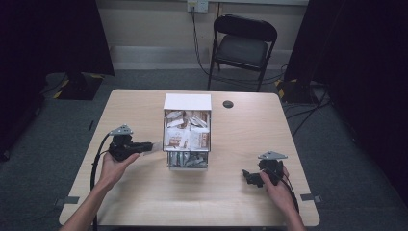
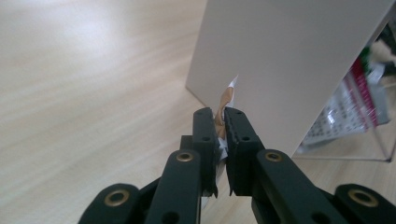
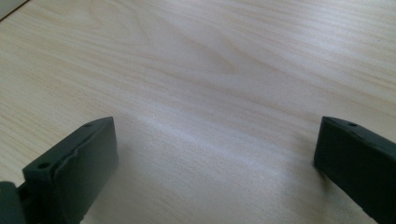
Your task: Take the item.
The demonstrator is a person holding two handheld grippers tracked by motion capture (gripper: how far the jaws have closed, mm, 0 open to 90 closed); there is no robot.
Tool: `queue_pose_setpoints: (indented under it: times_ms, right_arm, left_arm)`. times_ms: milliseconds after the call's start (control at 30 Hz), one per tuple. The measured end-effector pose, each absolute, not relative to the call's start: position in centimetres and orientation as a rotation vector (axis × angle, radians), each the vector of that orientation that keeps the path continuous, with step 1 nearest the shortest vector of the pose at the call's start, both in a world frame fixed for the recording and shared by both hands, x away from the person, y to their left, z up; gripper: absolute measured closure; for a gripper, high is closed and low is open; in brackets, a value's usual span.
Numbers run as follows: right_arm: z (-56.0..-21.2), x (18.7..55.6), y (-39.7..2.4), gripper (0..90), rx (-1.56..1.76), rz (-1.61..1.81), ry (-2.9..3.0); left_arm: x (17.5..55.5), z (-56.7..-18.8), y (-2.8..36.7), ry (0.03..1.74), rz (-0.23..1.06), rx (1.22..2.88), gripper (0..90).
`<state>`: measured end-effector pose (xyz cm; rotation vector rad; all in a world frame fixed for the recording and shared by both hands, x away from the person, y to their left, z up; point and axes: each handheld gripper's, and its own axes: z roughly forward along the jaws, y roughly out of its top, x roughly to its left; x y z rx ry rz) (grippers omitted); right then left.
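A white box [image 1: 187,102] with a wire-framed front stands at the table's middle, packed with snack packets [image 1: 185,134]. My left gripper [image 1: 153,146] sits just left of the box, low over the table, pointing right. Its jaws are shut on a thin brown-and-white packet [image 2: 226,97], which sticks out past the tips close to the box's plain side wall [image 2: 280,60]. My right gripper [image 1: 246,176] rests at the front right of the table. It stands open, with bare wood between its fingers [image 3: 79,158].
The light wooden table [image 1: 144,192] has a round cable hole [image 1: 228,104] behind the box. A black folding chair [image 1: 243,45] stands beyond the far edge. Dark curtains hang at both sides of the room.
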<state>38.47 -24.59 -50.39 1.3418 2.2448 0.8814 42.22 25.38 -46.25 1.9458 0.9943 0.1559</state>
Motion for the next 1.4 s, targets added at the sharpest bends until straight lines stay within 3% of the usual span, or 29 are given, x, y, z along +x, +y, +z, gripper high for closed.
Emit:
queue_pose_setpoints:
  times_ms: [367,567,733,767,800,1200,1400]
  right_arm:
    - [-50.4,38.5,-24.6,0.0,1.341,0.881,2.245]
    - [-50.4,38.5,-24.6,0.0,1.342,0.881,2.245]
    - [-50.4,38.5,-24.6,0.0,1.341,0.882,2.245]
    - [-50.4,38.5,-24.6,0.0,1.341,0.882,2.245]
    - [-50.4,38.5,-24.6,0.0,1.342,0.882,2.245]
    - [-50.4,38.5,-24.6,0.0,1.342,0.881,2.245]
    - [-50.4,38.5,-24.6,0.0,1.341,0.881,2.245]
  left_arm:
    - [42.2,-48.5,24.5,0.998,0.129,2.009,83.5]
    - [42.4,-49.1,24.1,1.014,0.130,2.040,71.9]
    - [42.5,-49.0,24.2,1.033,0.164,2.041,54.0]
    - [42.5,-49.0,24.3,1.037,0.167,2.039,54.0]
    - [42.5,-48.9,24.5,1.040,0.174,2.034,42.8]
    - [41.8,-47.0,27.2,1.063,0.221,1.937,23.6]
    - [40.9,-45.9,28.2,1.055,0.258,1.939,20.1]
